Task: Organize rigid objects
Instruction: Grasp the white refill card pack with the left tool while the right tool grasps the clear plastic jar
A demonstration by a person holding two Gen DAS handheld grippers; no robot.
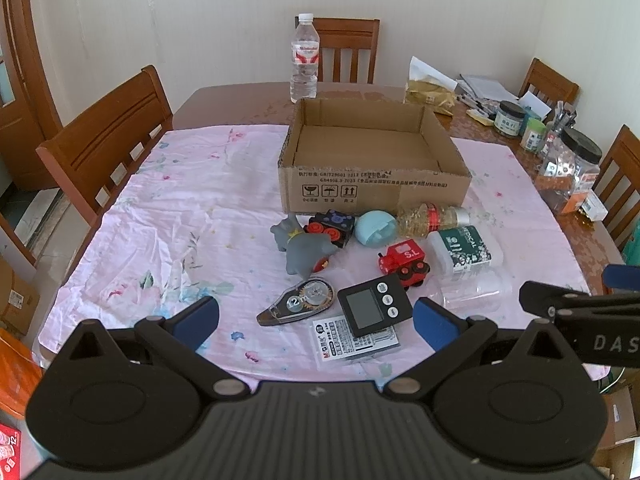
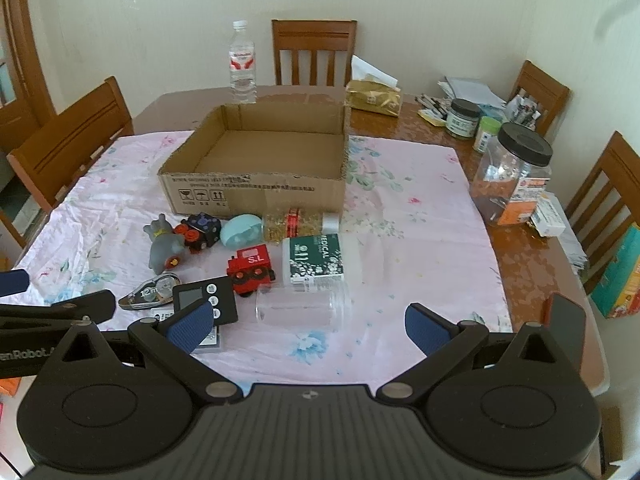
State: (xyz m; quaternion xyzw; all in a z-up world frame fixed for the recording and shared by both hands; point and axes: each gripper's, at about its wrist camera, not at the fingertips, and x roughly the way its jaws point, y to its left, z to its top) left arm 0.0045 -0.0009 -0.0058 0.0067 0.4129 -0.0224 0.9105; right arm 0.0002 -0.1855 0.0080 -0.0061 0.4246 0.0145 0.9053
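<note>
An open cardboard box (image 1: pixel 374 188) (image 2: pixel 256 194) stands empty on the pink cloth. In front of it lie a grey toy animal (image 1: pixel 300 246) (image 2: pixel 162 244), a black toy car (image 1: pixel 332 226) (image 2: pixel 202 230), a blue egg (image 1: pixel 376 228) (image 2: pixel 240 232), a red toy train (image 1: pixel 404 264) (image 2: pixel 252 268), a black timer (image 1: pixel 374 308) (image 2: pixel 206 300), a correction tape (image 1: pixel 298 306) (image 2: pixel 152 292), a green-labelled box (image 1: pixel 466 248) (image 2: pixel 314 258), a clear jar (image 2: pixel 300 308) and a small bottle (image 1: pixel 432 218) (image 2: pixel 296 222). My left gripper (image 1: pixel 316 326) is open, just short of the timer. My right gripper (image 2: pixel 310 328) is open, just short of the clear jar.
A water bottle (image 1: pixel 304 60) (image 2: pixel 242 64) stands behind the box. Jars (image 2: pixel 510 176), tissue pack (image 2: pixel 374 98) and stationery crowd the table's right side. Wooden chairs (image 1: pixel 108 136) surround the table. The cloth's left half (image 1: pixel 168 216) is bare.
</note>
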